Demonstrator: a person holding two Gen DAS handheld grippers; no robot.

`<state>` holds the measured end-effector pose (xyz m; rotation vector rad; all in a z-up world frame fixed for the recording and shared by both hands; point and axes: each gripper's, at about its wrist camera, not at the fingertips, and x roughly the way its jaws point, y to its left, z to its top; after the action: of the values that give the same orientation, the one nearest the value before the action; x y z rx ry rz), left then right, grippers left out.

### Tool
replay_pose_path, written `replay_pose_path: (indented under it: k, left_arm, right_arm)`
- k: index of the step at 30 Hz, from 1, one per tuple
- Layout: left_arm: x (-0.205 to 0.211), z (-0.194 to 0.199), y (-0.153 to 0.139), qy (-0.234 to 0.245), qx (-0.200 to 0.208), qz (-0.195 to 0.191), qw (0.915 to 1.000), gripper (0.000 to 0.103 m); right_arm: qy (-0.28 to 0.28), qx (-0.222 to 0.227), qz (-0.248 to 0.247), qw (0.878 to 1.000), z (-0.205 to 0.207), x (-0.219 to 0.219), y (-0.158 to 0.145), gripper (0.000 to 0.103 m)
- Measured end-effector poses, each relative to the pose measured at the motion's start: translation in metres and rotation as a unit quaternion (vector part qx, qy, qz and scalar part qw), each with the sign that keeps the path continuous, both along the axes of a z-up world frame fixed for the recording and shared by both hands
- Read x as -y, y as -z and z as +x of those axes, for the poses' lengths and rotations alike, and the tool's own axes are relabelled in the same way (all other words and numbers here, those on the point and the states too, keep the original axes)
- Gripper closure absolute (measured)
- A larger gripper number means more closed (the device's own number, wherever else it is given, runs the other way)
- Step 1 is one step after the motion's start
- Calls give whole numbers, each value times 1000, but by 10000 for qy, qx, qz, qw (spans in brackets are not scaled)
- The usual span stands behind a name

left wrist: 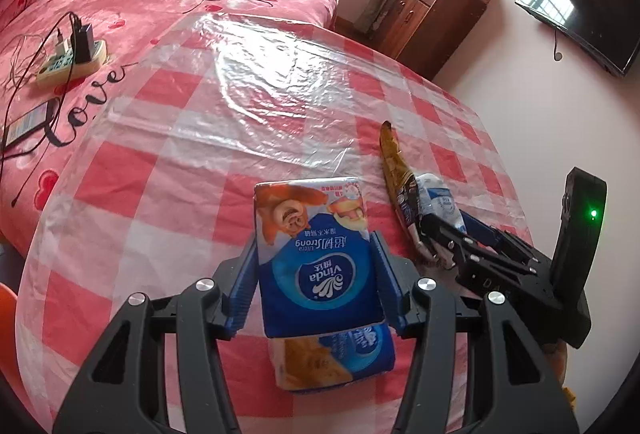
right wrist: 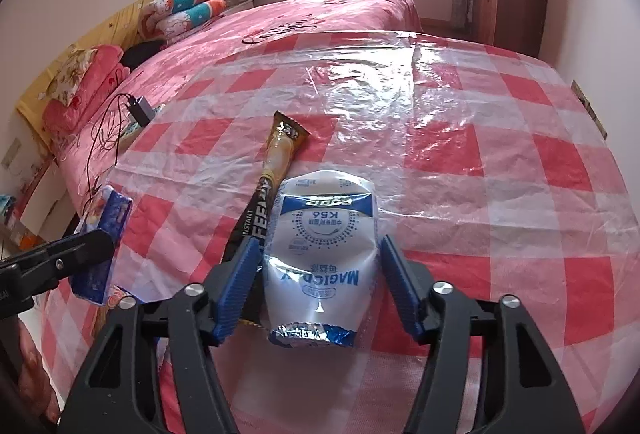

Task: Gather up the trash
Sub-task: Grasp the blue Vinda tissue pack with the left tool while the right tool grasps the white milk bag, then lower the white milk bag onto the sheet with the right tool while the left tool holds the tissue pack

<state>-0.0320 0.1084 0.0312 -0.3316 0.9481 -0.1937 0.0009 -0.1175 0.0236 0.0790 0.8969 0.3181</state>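
Tissue pack [left wrist: 320, 266] clamped between left gripper [left wrist: 316, 282] pads, above checked tablecloth [left wrist: 160, 194]. White pouch [right wrist: 324, 254] between right gripper [right wrist: 320, 286] jaws, left pad touching, right pad apart; coffee sachet [right wrist: 276, 162] alongside.

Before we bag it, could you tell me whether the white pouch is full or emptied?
Probably emptied: the white pouch looks flattened and creased between the right hand-held gripper fingers. Its contents cannot be seen.
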Motion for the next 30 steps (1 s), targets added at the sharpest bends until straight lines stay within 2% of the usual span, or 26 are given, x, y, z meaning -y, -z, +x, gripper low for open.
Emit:
replay_pose_path:
  k: [11, 20, 30]
  left_arm:
    - [-14, -11, 4, -14, 15, -131, 9999, 48]
    - [-34, -26, 7, -94, 23, -195, 9998, 48]
    - [-52, -43, 4, -228, 97, -82, 9997, 48]
  right_arm:
    - [-12, -3, 85, 10000, -1, 6, 0, 44]
    - [273, 25, 470, 9985, -7, 23, -3, 44]
    - [478, 193, 589, 9969, -21, 26, -15, 44]
